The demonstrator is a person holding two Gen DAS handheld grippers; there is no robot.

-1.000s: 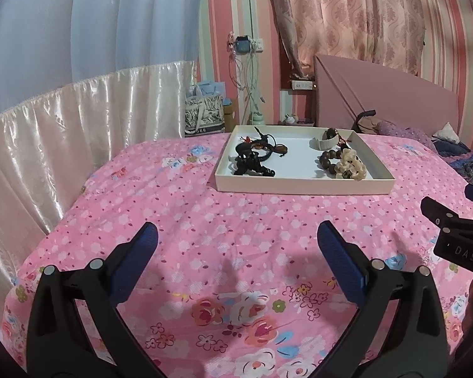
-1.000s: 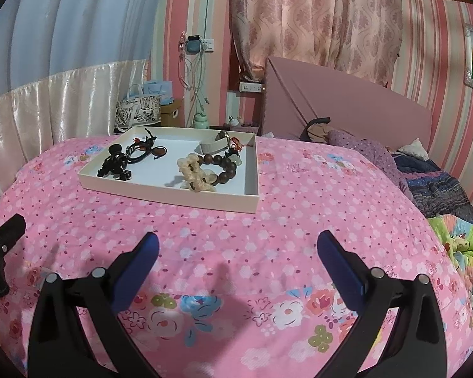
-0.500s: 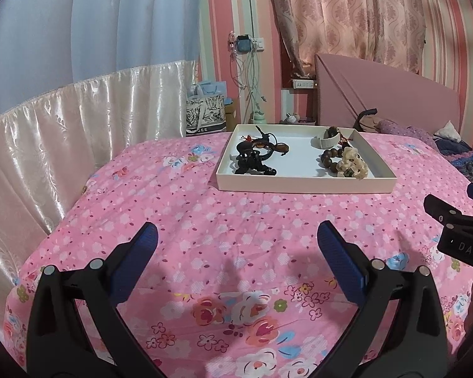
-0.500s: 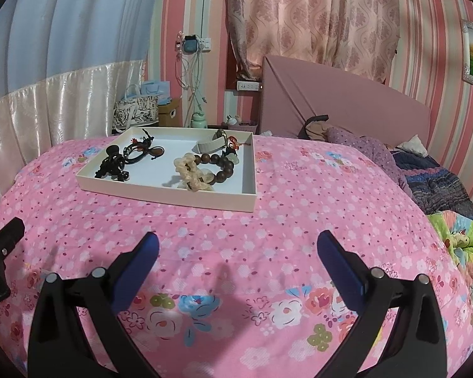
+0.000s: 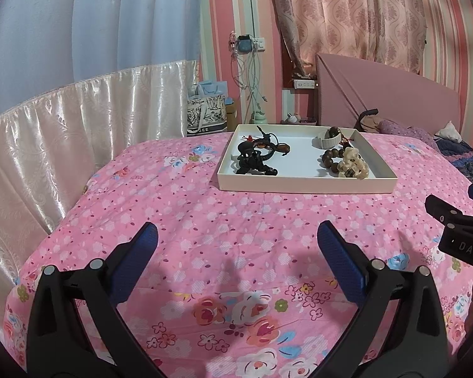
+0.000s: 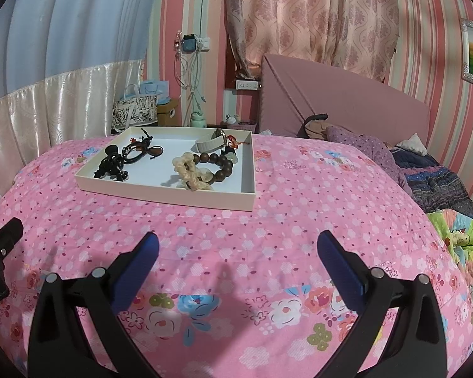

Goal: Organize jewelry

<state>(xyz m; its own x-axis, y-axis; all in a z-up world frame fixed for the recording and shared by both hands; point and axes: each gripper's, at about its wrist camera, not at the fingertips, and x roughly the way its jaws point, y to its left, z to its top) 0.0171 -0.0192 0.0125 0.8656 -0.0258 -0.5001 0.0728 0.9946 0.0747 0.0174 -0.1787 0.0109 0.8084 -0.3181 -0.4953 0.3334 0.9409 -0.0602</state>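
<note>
Currently both the left gripper (image 5: 236,245) and right gripper (image 6: 238,247) hover spread and empty; the jewelry tray (image 6: 173,193) sits at twelve o'clock, where tangled bracelets (image 6: 205,167) could snag and lift together.

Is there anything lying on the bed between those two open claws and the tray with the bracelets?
Nothing visible. Only bare pink floral bedspread lies between the right gripper, the left gripper and the white tray. The tray's low front wall is the only thing to clear before reaching the brown bead bracelet.
</note>
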